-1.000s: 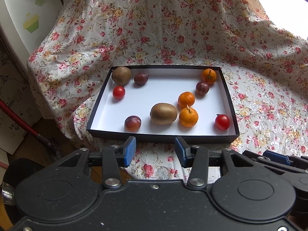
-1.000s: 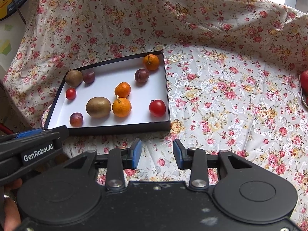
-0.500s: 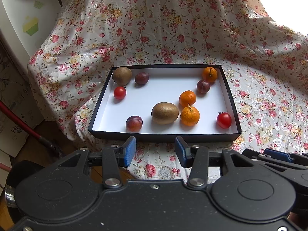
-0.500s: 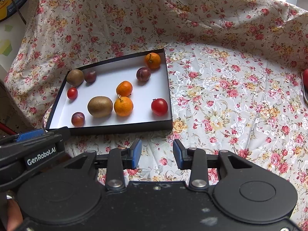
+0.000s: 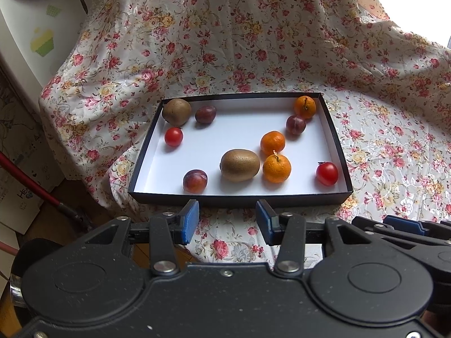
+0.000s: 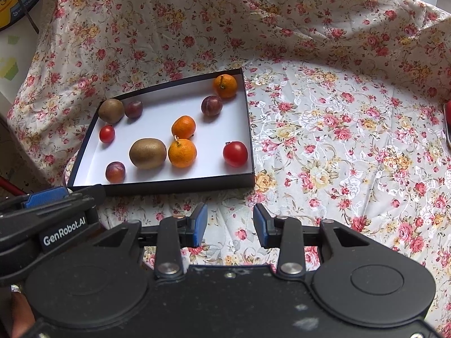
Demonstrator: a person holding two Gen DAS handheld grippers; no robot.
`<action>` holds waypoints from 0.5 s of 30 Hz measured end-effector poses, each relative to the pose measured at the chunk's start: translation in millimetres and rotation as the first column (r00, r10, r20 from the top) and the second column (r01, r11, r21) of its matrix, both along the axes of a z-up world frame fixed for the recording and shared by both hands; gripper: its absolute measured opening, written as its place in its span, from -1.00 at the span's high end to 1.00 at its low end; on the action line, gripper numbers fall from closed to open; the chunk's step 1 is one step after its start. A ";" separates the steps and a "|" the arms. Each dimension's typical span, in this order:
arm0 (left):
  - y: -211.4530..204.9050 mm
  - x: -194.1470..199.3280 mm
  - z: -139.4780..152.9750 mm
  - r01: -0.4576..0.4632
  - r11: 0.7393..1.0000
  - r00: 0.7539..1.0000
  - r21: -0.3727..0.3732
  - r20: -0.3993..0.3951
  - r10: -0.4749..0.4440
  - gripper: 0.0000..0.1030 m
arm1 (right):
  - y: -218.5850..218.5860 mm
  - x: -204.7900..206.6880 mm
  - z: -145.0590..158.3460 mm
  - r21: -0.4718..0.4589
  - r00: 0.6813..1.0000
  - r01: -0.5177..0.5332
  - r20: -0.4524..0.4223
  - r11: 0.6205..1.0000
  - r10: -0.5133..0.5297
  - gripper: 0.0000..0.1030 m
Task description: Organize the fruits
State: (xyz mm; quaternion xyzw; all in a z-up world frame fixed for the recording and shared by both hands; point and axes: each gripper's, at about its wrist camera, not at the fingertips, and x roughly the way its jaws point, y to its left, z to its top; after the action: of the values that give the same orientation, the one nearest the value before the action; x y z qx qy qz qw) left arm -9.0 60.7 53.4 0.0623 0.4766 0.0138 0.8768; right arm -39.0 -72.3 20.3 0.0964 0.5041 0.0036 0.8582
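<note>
A black box lid with a white inside (image 5: 335,129) (image 6: 248,129) lies on a floral cloth and holds loose fruit. In it are two kiwis (image 5: 240,165) (image 5: 176,111), three mandarins (image 5: 276,168) (image 5: 272,142) (image 5: 305,107), three plums (image 5: 195,180) (image 5: 205,114) (image 5: 295,125) and two tomatoes (image 5: 327,173) (image 5: 173,136). My left gripper (image 5: 227,221) hovers open just short of the lid's near wall, empty. My right gripper (image 6: 229,225) is open and empty over the cloth, to the right of the lid's near corner. The near kiwi (image 6: 147,153) and the right tomato (image 6: 235,154) also show in the right wrist view.
The floral cloth (image 6: 338,140) rises into a draped backdrop behind the lid. A red thing on a tray edge (image 6: 447,118) peeks in at the far right. The cloth drops off at the left, where a red pole (image 5: 33,183) and cartons stand on the floor.
Both grippers have drifted slightly; the lid sits a little further right and lower in each view. Neither gripper's opening has changed and no fruit has moved.
</note>
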 end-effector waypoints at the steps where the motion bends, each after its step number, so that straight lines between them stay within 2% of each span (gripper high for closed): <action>1: 0.0 0.0 0.0 0.000 1.000 1.000 0.000 0.000 0.000 -0.05 | 0.2 0.1 -0.3 0.000 1.000 0.000 -0.001 1.000 0.000 0.25; 15: -0.9 -0.3 -0.6 0.009 1.000 1.000 0.006 -0.001 -0.009 -0.05 | 0.8 0.6 -1.4 0.007 1.000 -0.007 -0.007 1.000 0.007 0.25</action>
State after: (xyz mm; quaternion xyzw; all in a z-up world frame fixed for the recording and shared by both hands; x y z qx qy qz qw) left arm -9.4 59.8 52.8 0.0670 0.4766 0.0111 0.8765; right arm -38.4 -71.4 18.9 0.0979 0.5076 0.0079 0.8560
